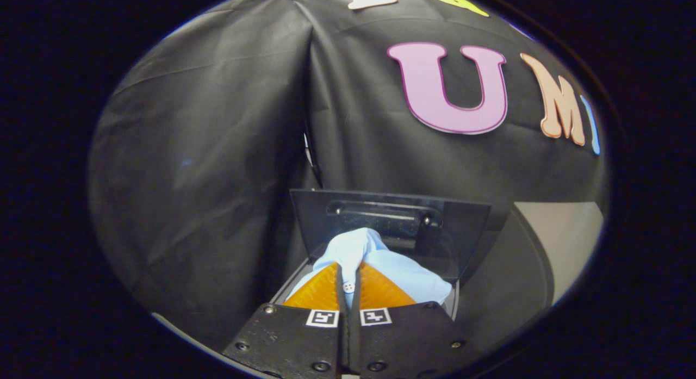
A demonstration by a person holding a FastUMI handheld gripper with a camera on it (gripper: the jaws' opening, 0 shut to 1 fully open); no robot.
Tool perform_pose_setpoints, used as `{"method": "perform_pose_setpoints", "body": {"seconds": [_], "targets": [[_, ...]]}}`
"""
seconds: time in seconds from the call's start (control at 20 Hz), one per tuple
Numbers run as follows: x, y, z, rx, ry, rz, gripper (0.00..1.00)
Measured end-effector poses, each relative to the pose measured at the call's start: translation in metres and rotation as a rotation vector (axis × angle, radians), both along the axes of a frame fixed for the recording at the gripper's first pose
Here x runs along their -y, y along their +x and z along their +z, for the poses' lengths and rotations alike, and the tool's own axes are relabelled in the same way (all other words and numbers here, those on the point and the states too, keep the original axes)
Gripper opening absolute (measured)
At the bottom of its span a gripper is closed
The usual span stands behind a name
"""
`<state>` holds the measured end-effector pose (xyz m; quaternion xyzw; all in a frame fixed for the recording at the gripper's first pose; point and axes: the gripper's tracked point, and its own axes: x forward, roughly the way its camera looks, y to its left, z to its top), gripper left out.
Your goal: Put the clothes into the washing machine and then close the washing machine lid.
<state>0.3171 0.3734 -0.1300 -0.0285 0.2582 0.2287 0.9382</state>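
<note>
A light blue garment (380, 265) with a small white button is pinched between my two fingers and bulges out ahead of them. My gripper (348, 281) is shut on this cloth. Right behind the garment the washing machine lid (457, 232) stands raised, a dark panel with a handle bar (380, 216) across its upper part. The machine's opening lies under the cloth and my fingers; a strip of its rim (454, 303) shows to the right of the garment. The drum inside is hidden.
Black booth cloth (217, 150) hangs close behind and to the left of the machine. A pale surface (571, 243) shows to the right, beyond a dark curved edge.
</note>
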Motion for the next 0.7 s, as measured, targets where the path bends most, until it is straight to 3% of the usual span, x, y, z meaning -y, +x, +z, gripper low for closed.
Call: {"method": "perform_pose_setpoints", "body": {"seconds": [0.3,0.7], "targets": [[0.003,0.001,-0.089,-0.132,0.088,-0.086,0.01],[0.009,0.005,-0.167,-0.215,0.085,-0.129,0.00]]}}
